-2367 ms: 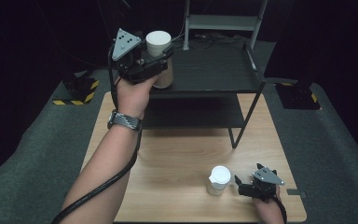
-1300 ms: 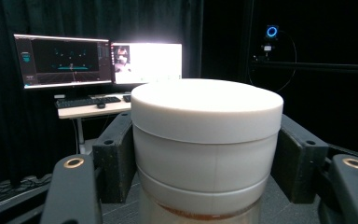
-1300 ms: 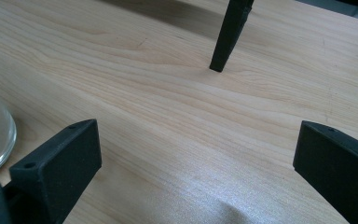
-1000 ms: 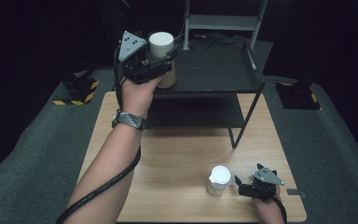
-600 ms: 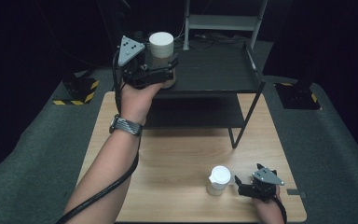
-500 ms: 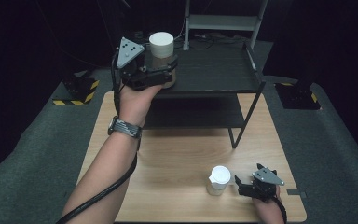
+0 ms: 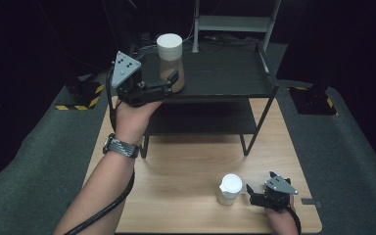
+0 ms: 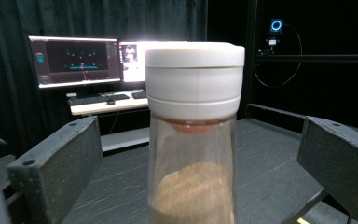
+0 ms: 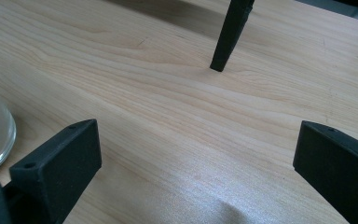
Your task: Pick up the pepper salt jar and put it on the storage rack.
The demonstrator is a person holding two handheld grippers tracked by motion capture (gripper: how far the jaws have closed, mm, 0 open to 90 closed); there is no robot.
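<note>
Upright, white-lidded jar, brown powder inside

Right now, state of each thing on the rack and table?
Jar on the shelf: upright, lid on, partly filled, released.
Jar on the table: upright, lid on, untouched.
Left hand-held gripper: open, just opened, jaws either side of the shelf jar.
Right hand-held gripper: open, nothing between jaws.
</note>
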